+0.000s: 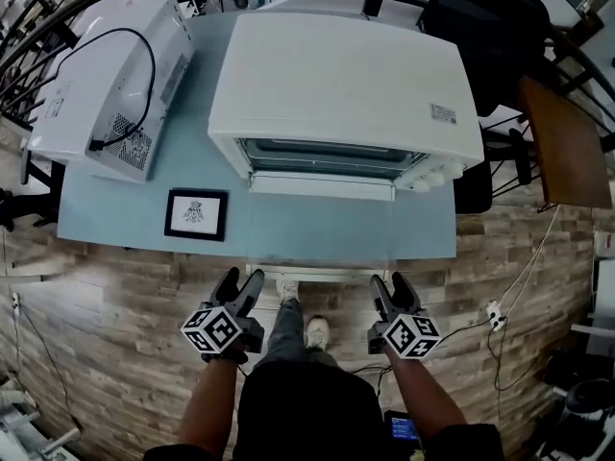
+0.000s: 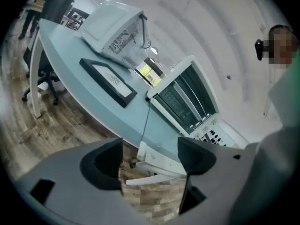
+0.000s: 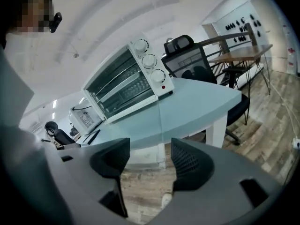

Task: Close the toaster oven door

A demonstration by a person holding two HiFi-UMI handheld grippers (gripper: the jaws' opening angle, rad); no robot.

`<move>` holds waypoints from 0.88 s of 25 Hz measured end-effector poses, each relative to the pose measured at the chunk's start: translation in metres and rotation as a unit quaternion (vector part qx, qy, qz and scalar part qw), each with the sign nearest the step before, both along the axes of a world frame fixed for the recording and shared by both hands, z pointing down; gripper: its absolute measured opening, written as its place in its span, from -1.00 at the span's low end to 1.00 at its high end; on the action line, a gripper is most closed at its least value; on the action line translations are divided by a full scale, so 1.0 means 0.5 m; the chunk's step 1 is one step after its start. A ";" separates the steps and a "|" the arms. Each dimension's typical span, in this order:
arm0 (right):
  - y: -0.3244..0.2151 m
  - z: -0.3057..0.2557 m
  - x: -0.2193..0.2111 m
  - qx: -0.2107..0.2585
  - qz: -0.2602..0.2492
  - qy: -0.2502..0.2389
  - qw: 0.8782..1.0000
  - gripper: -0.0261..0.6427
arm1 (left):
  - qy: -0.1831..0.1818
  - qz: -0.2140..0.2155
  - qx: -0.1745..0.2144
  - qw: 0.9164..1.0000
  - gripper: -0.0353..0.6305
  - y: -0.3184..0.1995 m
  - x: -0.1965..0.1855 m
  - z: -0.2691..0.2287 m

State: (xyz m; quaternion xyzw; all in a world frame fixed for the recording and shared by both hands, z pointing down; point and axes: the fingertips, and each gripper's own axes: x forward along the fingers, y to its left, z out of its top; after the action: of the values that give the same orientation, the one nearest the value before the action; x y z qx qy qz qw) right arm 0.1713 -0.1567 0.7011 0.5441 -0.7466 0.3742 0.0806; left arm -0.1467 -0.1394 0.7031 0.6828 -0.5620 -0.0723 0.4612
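A white toaster oven [image 1: 346, 80] stands on the light blue table [image 1: 317, 233], its front towards me. Its glass door [image 1: 332, 154] looks upright against the front, with a white strip [image 1: 322, 186] along its lower edge. It also shows in the left gripper view, toaster oven [image 2: 187, 100], and in the right gripper view, toaster oven [image 3: 124, 83], with three knobs beside the glass. My left gripper [image 1: 240, 282] [image 2: 150, 156] and right gripper [image 1: 392, 284] [image 3: 147, 158] hang over the floor, short of the table's near edge. Both are open and hold nothing.
A second white appliance [image 1: 115, 84] with a black cord lies at the table's left end. A black-framed picture [image 1: 196, 214] lies flat near the front left. A black office chair [image 1: 480, 17] and a wooden table [image 1: 567, 147] stand to the right. A power strip [image 1: 495, 313] lies on the floor.
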 end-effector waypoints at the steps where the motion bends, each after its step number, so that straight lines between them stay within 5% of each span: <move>1: -0.001 0.005 0.000 -0.005 0.005 -0.004 1.000 -0.10 | 0.012 -0.002 -0.004 1.000 0.21 -0.002 0.002 0.007; 8: -0.006 0.036 -0.003 -0.042 0.038 -0.045 0.997 -0.31 | 0.085 -0.012 -0.024 0.996 0.01 -0.010 0.016 0.045; 16: 0.000 0.029 0.002 -0.048 0.026 -0.031 0.998 -0.51 | 0.081 0.012 -0.034 0.996 -0.41 -0.011 0.040 0.042; 22: 0.003 -0.007 0.002 -0.035 0.016 -0.040 0.998 -0.55 | 0.086 0.005 -0.032 0.996 -0.46 -0.005 0.035 0.009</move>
State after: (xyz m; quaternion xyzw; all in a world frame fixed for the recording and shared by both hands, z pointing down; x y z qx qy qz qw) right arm 0.1721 -0.1551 0.6974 0.5375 -0.7265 0.4233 0.0634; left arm -0.1291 -0.1419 0.7074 0.6617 -0.5190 -0.1107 0.5296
